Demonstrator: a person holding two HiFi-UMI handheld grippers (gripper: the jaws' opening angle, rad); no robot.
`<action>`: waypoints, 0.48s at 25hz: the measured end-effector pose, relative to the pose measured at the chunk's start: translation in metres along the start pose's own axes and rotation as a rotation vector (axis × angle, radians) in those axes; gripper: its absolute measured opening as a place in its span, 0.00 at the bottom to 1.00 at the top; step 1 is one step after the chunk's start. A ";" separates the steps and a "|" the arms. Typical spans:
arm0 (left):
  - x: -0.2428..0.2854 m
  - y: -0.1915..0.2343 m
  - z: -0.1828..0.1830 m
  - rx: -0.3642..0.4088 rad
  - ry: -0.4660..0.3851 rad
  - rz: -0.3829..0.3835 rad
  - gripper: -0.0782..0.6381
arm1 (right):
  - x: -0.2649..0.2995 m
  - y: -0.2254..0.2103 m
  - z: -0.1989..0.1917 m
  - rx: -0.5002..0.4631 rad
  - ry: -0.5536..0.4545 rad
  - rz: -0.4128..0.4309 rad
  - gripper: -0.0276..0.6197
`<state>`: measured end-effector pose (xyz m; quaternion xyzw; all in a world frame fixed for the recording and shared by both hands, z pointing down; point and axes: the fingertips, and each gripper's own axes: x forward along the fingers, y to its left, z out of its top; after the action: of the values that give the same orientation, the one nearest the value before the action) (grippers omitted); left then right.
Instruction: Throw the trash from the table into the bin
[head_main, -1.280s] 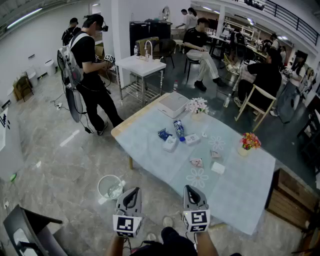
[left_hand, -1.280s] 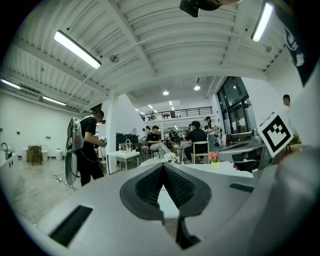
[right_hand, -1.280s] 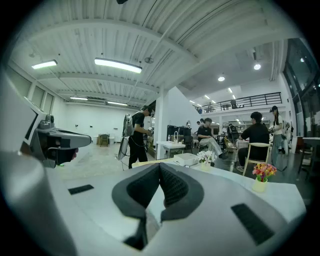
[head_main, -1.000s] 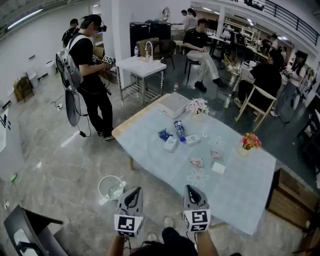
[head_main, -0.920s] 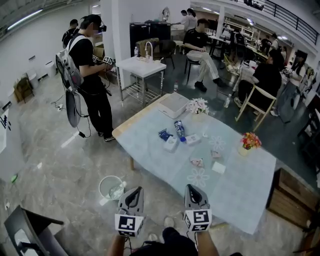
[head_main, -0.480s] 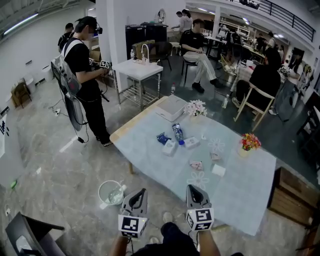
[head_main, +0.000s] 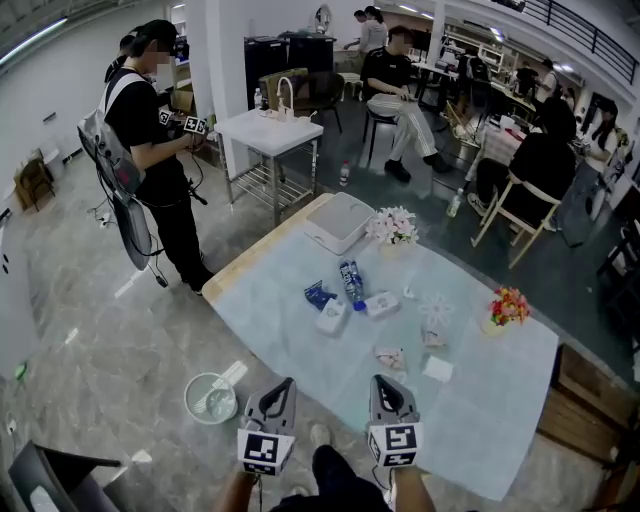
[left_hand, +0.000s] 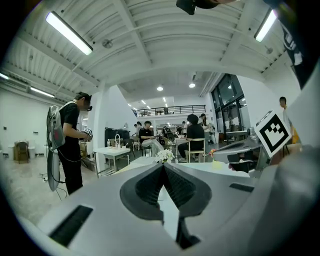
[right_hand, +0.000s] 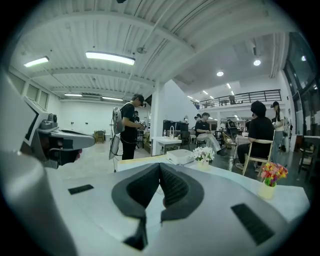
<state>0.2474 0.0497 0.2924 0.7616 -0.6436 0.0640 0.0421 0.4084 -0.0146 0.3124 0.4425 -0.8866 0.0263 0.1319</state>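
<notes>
Across the counter lay trash, seemingly beyond reach, so the left hand-held gripper and right hand-held gripper hung pressed together, empty.

My head camera looks steeply down from high up at the table, with my left gripper and right gripper close below. Each gripper camera sits right behind its own jaws and looks level across the table. All three see the white flowers and the standing person.
</notes>
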 end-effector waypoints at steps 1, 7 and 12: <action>0.013 0.002 -0.003 -0.003 0.011 -0.001 0.12 | 0.011 -0.007 -0.001 -0.003 0.008 0.001 0.05; 0.076 0.016 -0.027 -0.017 0.067 -0.012 0.12 | 0.068 -0.036 -0.013 0.019 0.073 0.007 0.05; 0.121 0.023 -0.053 -0.028 0.119 -0.024 0.12 | 0.107 -0.052 -0.029 0.016 0.120 0.011 0.05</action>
<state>0.2427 -0.0648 0.3625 0.7634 -0.6316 0.0996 0.0919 0.3944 -0.1242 0.3646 0.4362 -0.8794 0.0606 0.1812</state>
